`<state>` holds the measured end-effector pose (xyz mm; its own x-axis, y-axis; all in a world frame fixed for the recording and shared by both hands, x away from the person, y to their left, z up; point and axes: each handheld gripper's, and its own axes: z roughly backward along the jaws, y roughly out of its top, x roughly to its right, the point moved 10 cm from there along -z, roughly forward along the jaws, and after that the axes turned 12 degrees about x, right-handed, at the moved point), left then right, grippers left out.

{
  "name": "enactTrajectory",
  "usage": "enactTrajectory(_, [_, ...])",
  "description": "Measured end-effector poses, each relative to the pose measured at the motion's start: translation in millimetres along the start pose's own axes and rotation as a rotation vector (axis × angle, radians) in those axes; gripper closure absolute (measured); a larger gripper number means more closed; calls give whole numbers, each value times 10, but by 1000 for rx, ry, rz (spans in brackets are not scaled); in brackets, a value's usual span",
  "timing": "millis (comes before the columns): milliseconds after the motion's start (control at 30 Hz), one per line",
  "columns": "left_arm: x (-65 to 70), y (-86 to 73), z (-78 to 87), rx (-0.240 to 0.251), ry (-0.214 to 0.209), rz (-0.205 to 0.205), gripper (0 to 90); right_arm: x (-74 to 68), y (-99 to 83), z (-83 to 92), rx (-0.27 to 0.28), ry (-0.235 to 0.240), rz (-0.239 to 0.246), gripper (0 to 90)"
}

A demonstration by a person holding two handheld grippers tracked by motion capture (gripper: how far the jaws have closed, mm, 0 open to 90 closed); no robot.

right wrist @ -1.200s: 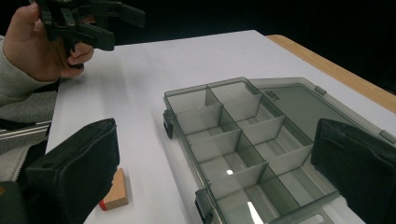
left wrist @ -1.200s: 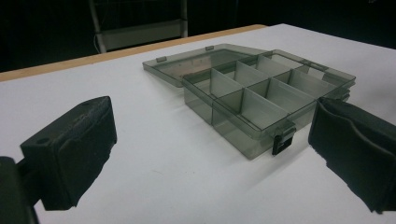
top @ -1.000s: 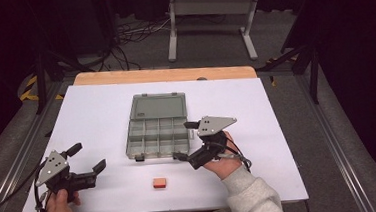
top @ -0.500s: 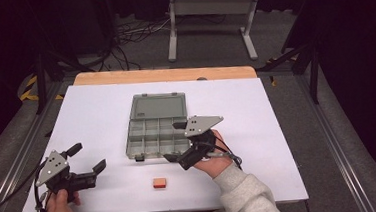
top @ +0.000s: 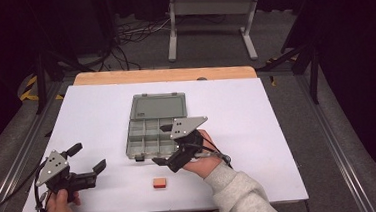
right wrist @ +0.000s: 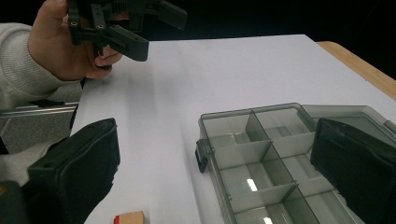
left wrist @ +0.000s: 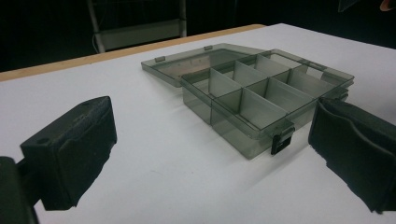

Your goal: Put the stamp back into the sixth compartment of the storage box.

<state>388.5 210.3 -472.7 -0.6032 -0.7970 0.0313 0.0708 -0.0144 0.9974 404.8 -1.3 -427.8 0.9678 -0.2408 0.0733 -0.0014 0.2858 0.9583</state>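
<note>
Your right gripper has its jaws spread wide with nothing between them; one jaw sits over the front compartments of the organizer box, the other just off its near edge, above the white table cover. In the right gripper view the two black pads frame the box's front corner and its dark latch. Your left gripper is open too, jaws apart and empty, held near the table's front left corner, well apart from the box.

The box is smoky translucent grey plastic, lying open mid-table: its lid folded flat toward the far side, the tray divided into small rectangular compartments that look empty. A small wooden block with a red face lies on the cover just in front of the box, near your right hand.

Compared with a second ago, your right gripper has shifted left and toward you, from the box's right edge to its front right corner. Your left gripper, the box and the block lie as before.
</note>
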Motion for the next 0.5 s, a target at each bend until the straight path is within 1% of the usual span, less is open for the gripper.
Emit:
enactTrajectory(333, [-4,3,1,2,2,1,19,-38,10,-117,-10,30,-2,23])
enactTrajectory(500, [-4,4,2,4,4,3,19,-60,-18,-166,-30,51,-11,32])
